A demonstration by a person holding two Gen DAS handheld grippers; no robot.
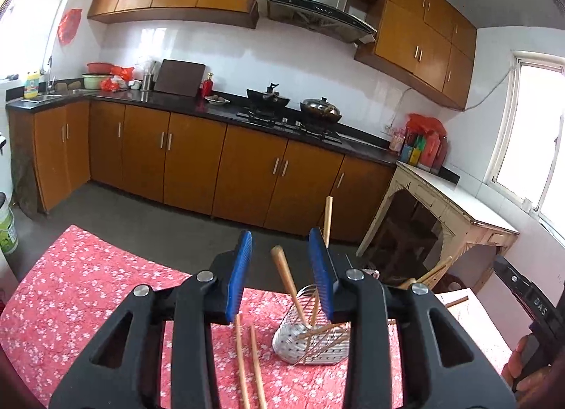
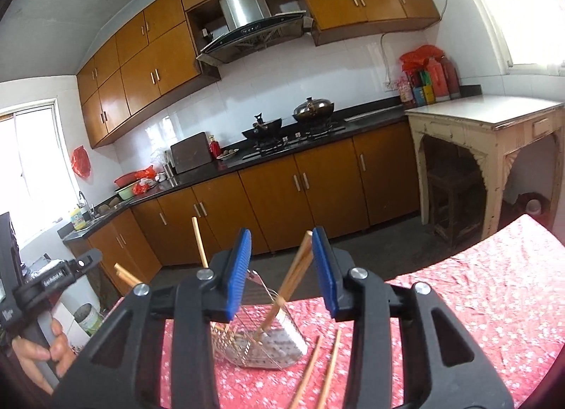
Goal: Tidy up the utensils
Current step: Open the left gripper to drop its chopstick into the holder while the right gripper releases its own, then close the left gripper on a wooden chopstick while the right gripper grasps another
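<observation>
Both the left gripper (image 1: 280,275) and right gripper (image 2: 282,273) stand parted and empty over the perforated steel utensil basket (image 1: 312,342) on the red floral cloth (image 1: 91,278) — next, pinch the two loose wooden chopsticks (image 1: 249,366) together near their middles.

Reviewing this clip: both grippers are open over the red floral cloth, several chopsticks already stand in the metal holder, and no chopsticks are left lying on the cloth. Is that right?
Not quite. Two loose chopsticks still lie on the red floral cloth beside the metal holder, as both wrist views show. The rest holds: the left gripper and right gripper are open and empty, and several chopsticks stand in the holder.
</observation>
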